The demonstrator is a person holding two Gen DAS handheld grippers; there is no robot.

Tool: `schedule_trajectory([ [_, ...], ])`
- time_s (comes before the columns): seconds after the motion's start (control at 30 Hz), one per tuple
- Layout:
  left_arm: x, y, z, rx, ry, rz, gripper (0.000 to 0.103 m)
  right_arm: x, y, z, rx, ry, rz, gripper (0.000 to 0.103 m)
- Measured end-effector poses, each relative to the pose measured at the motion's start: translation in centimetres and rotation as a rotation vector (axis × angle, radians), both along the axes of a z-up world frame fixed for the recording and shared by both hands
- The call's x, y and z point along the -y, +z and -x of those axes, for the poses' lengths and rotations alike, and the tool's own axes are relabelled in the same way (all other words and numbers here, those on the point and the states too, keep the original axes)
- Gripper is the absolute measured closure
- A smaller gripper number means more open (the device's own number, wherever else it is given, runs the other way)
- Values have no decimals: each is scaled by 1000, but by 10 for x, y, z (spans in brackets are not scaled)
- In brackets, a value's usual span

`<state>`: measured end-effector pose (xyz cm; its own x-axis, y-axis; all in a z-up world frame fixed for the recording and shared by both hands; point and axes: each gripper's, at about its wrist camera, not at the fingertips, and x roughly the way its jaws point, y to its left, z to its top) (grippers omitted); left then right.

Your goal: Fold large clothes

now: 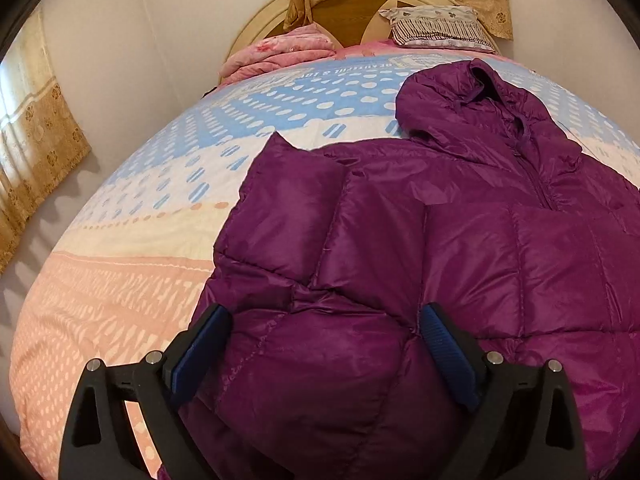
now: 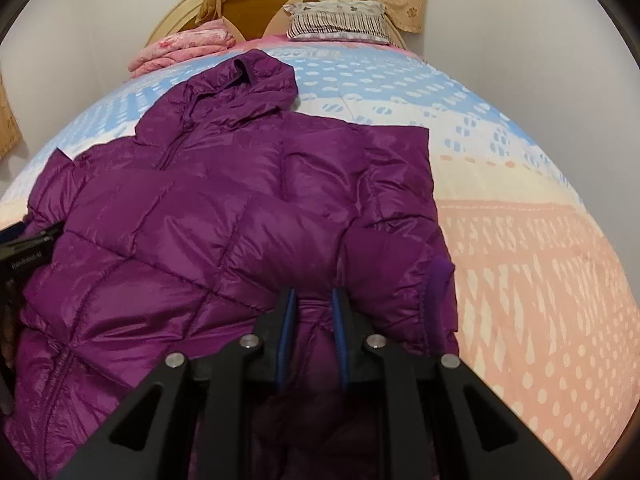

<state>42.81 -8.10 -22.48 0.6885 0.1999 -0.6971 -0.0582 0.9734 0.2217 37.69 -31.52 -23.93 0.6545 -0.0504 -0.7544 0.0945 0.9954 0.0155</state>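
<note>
A purple hooded puffer jacket [image 1: 460, 248] lies front up on the bed, its hood [image 1: 460, 100] toward the headboard. In the left wrist view my left gripper [image 1: 324, 320] stands wide open low over the jacket's near left part, with puffy fabric bulging between the blue pads [image 1: 436, 328]. A folded sleeve section [image 1: 288, 196] lies just beyond it. In the right wrist view my right gripper [image 2: 314, 308] has its pads close together on a ridge of the jacket [image 2: 180, 220], beside a sleeve cuff [image 2: 440, 280]. The hood [image 2: 240, 88] lies far ahead.
The patterned blue, cream and pink bedcover [image 1: 120, 280] [image 2: 540, 280] shows bare on both sides of the jacket. A folded pink blanket [image 1: 280, 54] and a pillow [image 1: 436, 26] lie by the headboard [image 1: 344, 12]. A curtain [image 1: 36, 132] hangs at the left wall.
</note>
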Motion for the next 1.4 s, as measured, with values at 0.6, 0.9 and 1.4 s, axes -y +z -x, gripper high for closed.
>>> schedule_trajectory([
  [0.6, -64, 30, -66, 4, 156, 111, 6, 41, 27, -79, -1, -189, -100, 74],
  [0.9, -59, 1, -68, -45, 141, 116, 5, 45, 0, -73, 21, -198, -85, 74],
  [1.4, -64, -3, -73, -58, 157, 148, 1, 47, -4, -74, 32, -199, -98, 74],
])
